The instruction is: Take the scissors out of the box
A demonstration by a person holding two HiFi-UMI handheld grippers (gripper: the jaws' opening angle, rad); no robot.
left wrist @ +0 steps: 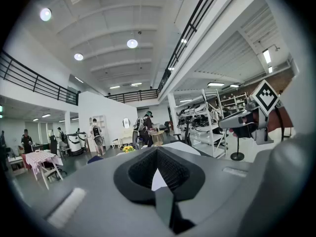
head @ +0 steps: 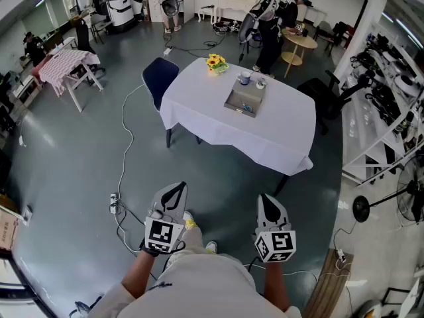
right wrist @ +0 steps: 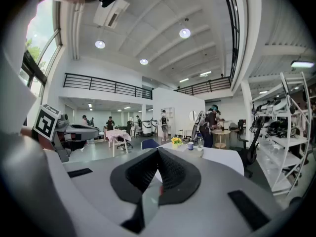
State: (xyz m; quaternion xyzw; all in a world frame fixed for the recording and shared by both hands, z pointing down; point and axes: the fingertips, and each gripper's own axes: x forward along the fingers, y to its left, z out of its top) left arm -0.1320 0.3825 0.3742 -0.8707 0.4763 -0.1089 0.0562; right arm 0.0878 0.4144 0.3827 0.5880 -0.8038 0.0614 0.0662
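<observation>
A grey open box (head: 242,102) lies on a table with a white cloth (head: 218,121), well ahead of me across the floor. I cannot make out the scissors inside it. My left gripper (head: 176,189) and right gripper (head: 267,201) are held side by side near my body, far short of the table. Both are shut with nothing between the jaws. In the left gripper view the left gripper (left wrist: 157,149) points toward the table (left wrist: 185,149). From the right gripper view, the right gripper (right wrist: 158,151) aims at the same table (right wrist: 224,158).
Yellow flowers (head: 215,62) and two cups (head: 246,78) stand at the table's far end. A dark blue chair (head: 159,78) sits at its left. A cable and power strip (head: 114,204) trail over the floor. White shelving (head: 384,111) lines the right. People stand at the back.
</observation>
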